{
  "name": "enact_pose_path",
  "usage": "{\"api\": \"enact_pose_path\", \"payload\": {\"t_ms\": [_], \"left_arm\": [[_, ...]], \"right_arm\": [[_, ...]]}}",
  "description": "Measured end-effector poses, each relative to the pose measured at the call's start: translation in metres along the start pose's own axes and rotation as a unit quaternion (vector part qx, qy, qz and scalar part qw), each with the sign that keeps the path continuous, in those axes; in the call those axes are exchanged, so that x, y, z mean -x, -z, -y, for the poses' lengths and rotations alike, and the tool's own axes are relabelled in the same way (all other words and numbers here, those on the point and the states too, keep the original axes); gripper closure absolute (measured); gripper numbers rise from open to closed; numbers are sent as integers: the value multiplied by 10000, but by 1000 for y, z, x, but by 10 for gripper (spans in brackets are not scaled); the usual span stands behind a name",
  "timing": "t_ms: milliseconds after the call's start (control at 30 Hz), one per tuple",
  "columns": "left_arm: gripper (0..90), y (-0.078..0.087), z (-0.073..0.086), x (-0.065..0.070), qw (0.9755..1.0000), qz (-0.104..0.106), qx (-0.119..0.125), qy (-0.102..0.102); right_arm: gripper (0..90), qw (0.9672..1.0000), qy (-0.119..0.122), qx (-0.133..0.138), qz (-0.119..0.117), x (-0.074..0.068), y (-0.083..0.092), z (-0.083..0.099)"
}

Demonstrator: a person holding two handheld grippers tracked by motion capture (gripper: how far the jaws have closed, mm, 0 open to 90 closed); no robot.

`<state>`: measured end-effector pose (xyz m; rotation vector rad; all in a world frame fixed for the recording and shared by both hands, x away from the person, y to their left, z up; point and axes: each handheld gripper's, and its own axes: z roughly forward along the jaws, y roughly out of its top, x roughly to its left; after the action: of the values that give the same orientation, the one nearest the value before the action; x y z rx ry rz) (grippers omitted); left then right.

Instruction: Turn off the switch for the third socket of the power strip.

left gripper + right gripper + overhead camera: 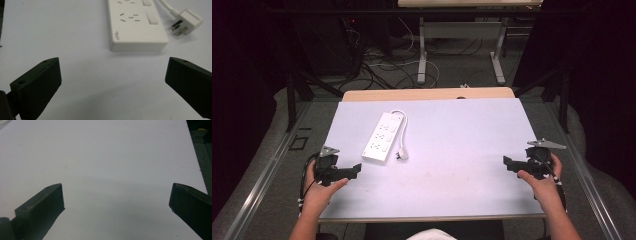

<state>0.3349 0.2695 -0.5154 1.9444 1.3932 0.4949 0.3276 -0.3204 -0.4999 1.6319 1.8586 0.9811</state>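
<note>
Presently, approach step: power strip [382, 137] with plug [402, 154] at ten o'clock on table [452, 165]; left gripper [354, 170] and right gripper [508, 162] both spread, empty; next, left reaches to one o'clock.

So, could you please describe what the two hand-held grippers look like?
Both are black. The left hand-held gripper and the right hand-held gripper each carry a grey three-cornered plate on top and a trailing black cable with white bands. Their jaws are blocky.

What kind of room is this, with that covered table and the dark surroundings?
Probably a lab or recording workspace. A bare white-covered table holds just a power strip, loose cables trail over the floor behind, and a person holds a hand-held gripper in each hand.
</note>
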Motion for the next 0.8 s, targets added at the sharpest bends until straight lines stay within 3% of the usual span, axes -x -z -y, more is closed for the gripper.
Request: {"api": "enact_pose_path", "payload": {"t_ms": [133, 267, 333, 500, 800], "left_arm": [[7, 4, 0, 5, 10000, 35, 42, -46], [6, 3, 1, 9, 9999, 89, 59, -126], [6, 1, 2, 11, 9998, 121, 86, -106], [6, 3, 2, 17, 9996, 116, 224, -133], [7, 11, -4, 26, 9991, 283, 314, -55]], "right_arm": [[0, 9998, 157, 33, -111, -11, 9, 7], [0, 9993, 326, 185, -8, -14, 6, 14], [0, 9991, 375, 196, -85, -13, 5, 15], [0, 9987, 300, 333, -224, -16, 3, 18], [0, 9980, 457, 387, -208, -24, 3, 21]]}}
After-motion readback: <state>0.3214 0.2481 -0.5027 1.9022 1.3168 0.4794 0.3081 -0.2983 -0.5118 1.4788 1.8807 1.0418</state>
